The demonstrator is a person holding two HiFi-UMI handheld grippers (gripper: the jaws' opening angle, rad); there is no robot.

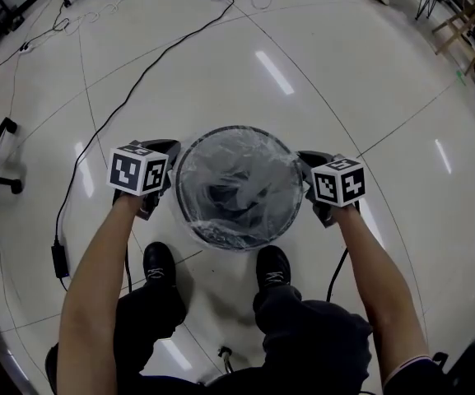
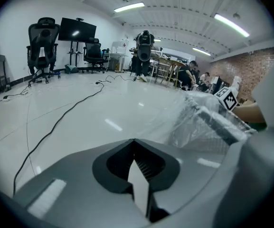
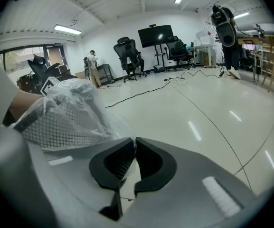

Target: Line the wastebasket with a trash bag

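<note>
A round black mesh wastebasket stands upright on a glossy pale floor, just ahead of the person's shoes. Its mouth faces up, and a clear, crinkled trash bag is draped over the rim and sags inside. The left gripper sits just beside the basket's left edge and the right gripper just beside its right edge. Both are equally near and angled down past the rim. Each gripper's jaws are pressed together. In both gripper views a taut sheet of the thin film runs from the jaw tips back to the basket, so each appears to pinch the bag's hem, though film this clear is hard to trace at the tips. The next move likely turns on drawing that hem down the mesh wall on both sides. A black cable trails across the floor beyond the basket.
</note>
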